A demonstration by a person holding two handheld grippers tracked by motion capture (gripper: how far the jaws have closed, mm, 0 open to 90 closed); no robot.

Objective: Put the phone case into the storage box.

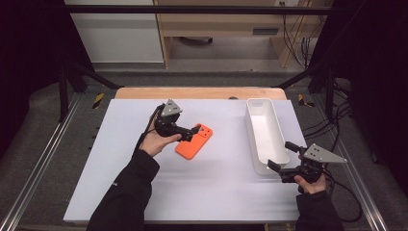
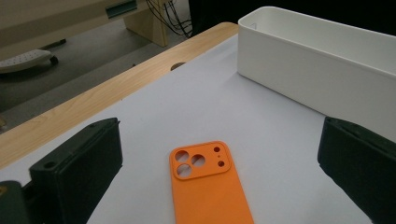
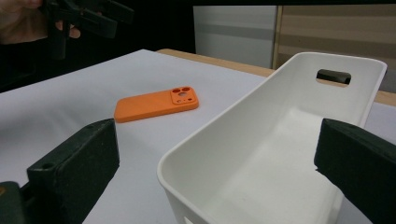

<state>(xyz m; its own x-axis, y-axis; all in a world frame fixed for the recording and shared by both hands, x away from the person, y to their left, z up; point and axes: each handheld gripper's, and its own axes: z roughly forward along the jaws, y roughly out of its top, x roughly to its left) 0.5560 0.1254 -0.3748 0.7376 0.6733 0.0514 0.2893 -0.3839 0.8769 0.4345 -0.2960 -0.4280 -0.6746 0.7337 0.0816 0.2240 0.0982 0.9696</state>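
Early stage: the orange phone case (image 1: 194,141) lies flat on the white table (image 1: 120,183), ungrasped, beneath the wide-open left gripper (image 1: 195,131), while the right gripper (image 1: 278,167), jaws also wide, flanks the empty white bin (image 1: 265,136); pick-up and placement apparently remain.

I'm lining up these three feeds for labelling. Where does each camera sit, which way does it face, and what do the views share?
High view: fixed above the person's side, looking forward and down on the white table; both forearms, left gripper and right gripper show.
Left gripper view: rides the left gripper, looking between its open black fingers at the flat orange plastic phone case.
Right gripper view: rides the right gripper, looking between its open fingers into the long white plastic bin.
Shared: all three show the case and bin.
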